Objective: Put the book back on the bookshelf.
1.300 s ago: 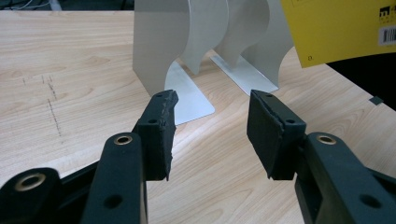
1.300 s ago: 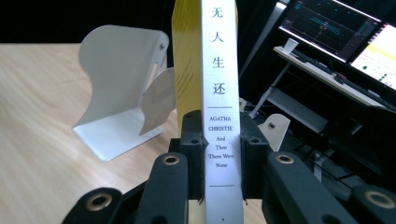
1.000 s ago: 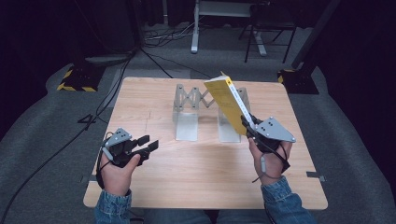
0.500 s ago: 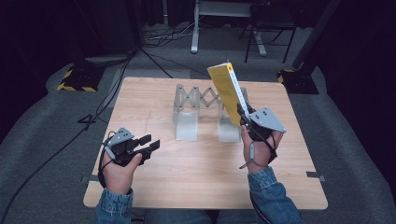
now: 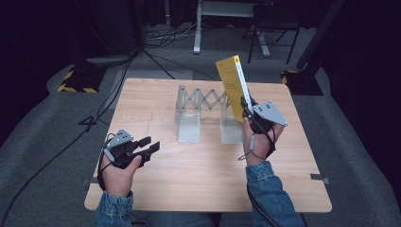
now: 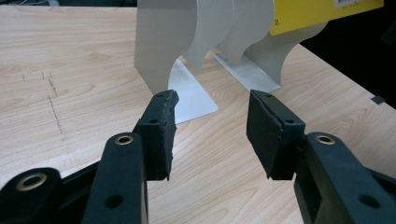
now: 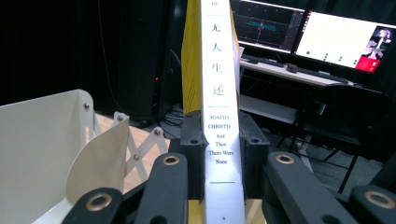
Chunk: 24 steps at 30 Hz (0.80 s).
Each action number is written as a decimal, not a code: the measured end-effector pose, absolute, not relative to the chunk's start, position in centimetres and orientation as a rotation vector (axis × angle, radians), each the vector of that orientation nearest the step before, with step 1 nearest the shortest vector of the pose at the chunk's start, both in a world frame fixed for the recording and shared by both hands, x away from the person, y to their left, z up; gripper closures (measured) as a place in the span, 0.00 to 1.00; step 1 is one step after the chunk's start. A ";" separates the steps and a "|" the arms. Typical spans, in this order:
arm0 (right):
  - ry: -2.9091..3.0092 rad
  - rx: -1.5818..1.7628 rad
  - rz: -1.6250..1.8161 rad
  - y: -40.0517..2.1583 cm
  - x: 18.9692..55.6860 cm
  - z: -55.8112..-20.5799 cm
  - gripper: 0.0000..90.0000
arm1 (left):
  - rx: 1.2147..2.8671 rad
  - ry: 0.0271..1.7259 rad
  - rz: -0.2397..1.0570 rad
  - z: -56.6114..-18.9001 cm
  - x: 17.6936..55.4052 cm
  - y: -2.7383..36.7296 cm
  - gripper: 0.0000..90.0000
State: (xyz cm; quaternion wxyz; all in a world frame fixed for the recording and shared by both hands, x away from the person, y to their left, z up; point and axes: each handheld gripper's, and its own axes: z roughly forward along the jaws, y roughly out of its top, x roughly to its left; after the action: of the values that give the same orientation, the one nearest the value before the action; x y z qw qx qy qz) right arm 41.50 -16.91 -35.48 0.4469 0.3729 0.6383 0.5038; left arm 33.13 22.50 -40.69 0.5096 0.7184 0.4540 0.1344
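Observation:
A yellow book [image 5: 232, 86] with a white spine [image 7: 218, 107] stands nearly upright in the air, held by my right gripper [image 5: 247, 109], which is shut on its lower spine. The book hangs above the right end of a grey metal expanding book rack [image 5: 204, 113] on the wooden table [image 5: 208, 184]. In the right gripper view the jaws clamp both sides of the spine, and the rack's plates [image 7: 42, 144] are at the left. My left gripper [image 5: 150, 144] rests low at the table's front left, open, nothing between its pads [image 6: 161, 133], pointing at the rack [image 6: 168, 51].
Dark floor with cables [image 5: 118, 80] surrounds the table. A chair and table legs [image 5: 255, 33] stand beyond the far edge. Lit monitors [image 7: 341, 42] on a desk appear behind the book in the right gripper view. Bare wood lies between my two hands.
My right gripper has moved left and forward and swung the book from a rightward lean to nearly upright over the rack. The left gripper has stayed put.

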 end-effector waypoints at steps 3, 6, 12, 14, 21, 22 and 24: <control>1.570 0.927 1.255 -16.7 42.0 -35.6 0.85 | 1.731 1.098 0.324 -40.7 33.1 22.6 0.59; 1.572 0.934 1.252 -16.5 42.4 -35.9 0.85 | 1.728 1.100 0.328 -40.8 33.1 22.7 0.59; 1.580 0.943 1.253 -16.4 42.9 -37.0 0.85 | 1.728 1.104 0.330 -40.9 33.0 22.9 0.59; 1.587 0.943 1.258 -16.3 43.0 -37.0 0.84 | 1.727 1.104 0.331 -40.9 33.0 22.9 0.59; 1.626 0.948 1.281 -16.3 42.8 -37.9 0.84 | 1.726 1.102 0.330 -40.9 33.1 22.9 0.59; 1.637 0.949 1.283 -16.2 42.8 -38.0 0.84 | 1.727 1.102 0.328 -40.9 33.1 22.9 0.59; 1.667 0.951 1.282 -16.1 42.7 -38.3 0.84 | 1.730 1.100 0.328 -40.9 33.1 22.8 0.59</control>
State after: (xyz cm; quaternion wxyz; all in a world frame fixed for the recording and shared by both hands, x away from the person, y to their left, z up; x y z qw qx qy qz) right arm 42.67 -16.06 -38.30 0.4046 0.3769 0.6605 0.5080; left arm 33.14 22.79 -40.88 0.5077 0.7179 0.4564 0.1362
